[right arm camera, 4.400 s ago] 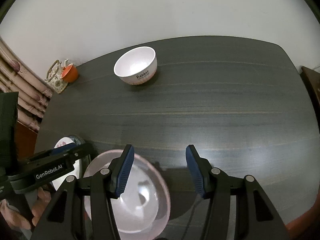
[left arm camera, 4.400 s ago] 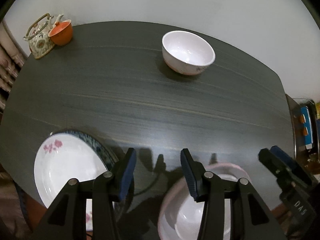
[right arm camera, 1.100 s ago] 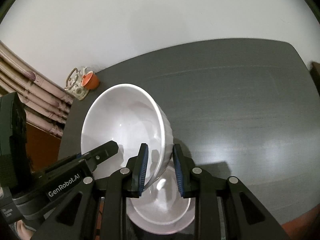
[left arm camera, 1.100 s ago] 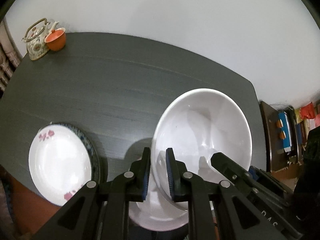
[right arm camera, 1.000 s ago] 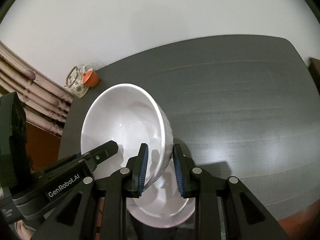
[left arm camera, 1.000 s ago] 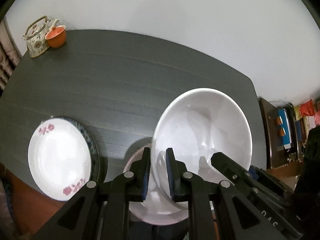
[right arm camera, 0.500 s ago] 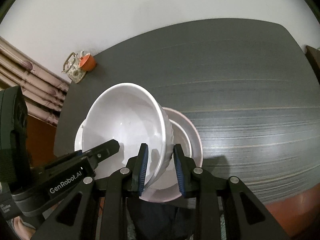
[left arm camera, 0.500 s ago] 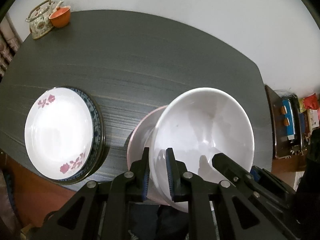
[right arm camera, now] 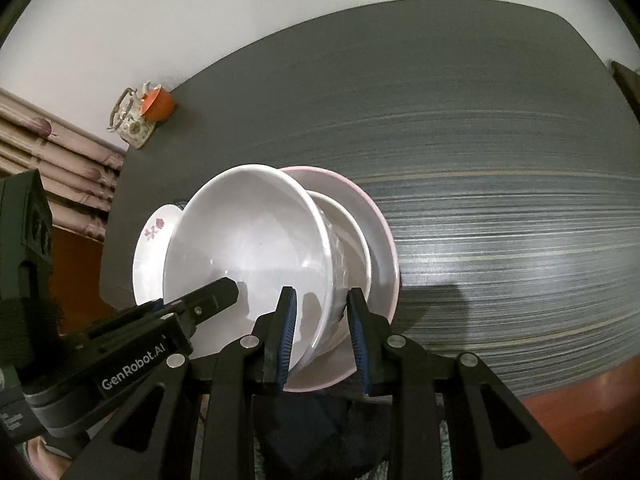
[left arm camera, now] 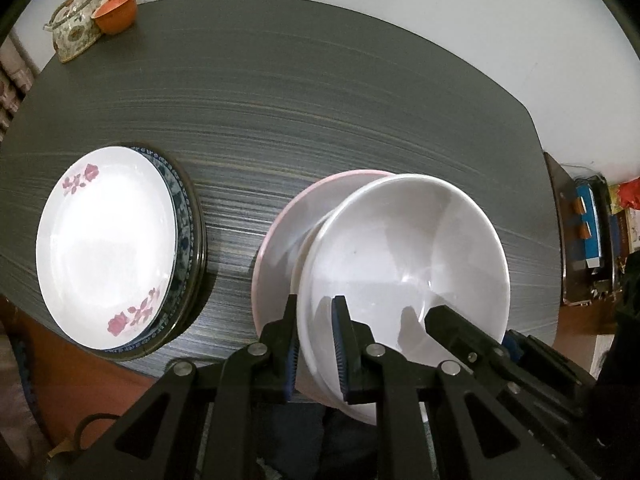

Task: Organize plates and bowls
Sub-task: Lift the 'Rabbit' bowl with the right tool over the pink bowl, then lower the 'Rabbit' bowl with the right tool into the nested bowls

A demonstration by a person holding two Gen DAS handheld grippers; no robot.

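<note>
Left fingers [left arm camera: 287, 344]: narrow gap, clamped on the near-left rim of the white bowl [left arm camera: 404, 264], one pad inside and one outside the wall.
Right fingers [right arm camera: 286, 332]: narrow gap, clamped on the same bowl [right arm camera: 248, 248] at its near-right rim, one pad inside, the other outside against the wall.
Left gripper [left arm camera: 316, 346]: also seen from the right wrist [right arm camera: 200, 300], its tip reaching in over the bowl's left rim.
Right gripper [right arm camera: 322, 332]: also seen from the left wrist [left arm camera: 448, 320], its tip inside the bowl's right side.
White bowl: held tilted between both pairs of fingers, just ahead of them, over the pink-rimmed dish.
Pink-rimmed dish [left arm camera: 280, 236]: beneath and beyond the bowl, on the table's near edge; another white rim [right arm camera: 352, 224] shows inside it.
Floral plate [left arm camera: 104, 240]: left of the left fingers, stacked on a blue-patterned plate [left arm camera: 184, 224].
Table [left arm camera: 320, 100]: dark woodgrain.
Teapot [left arm camera: 72, 28]: far left corner, touching an orange cup [left arm camera: 116, 14].
</note>
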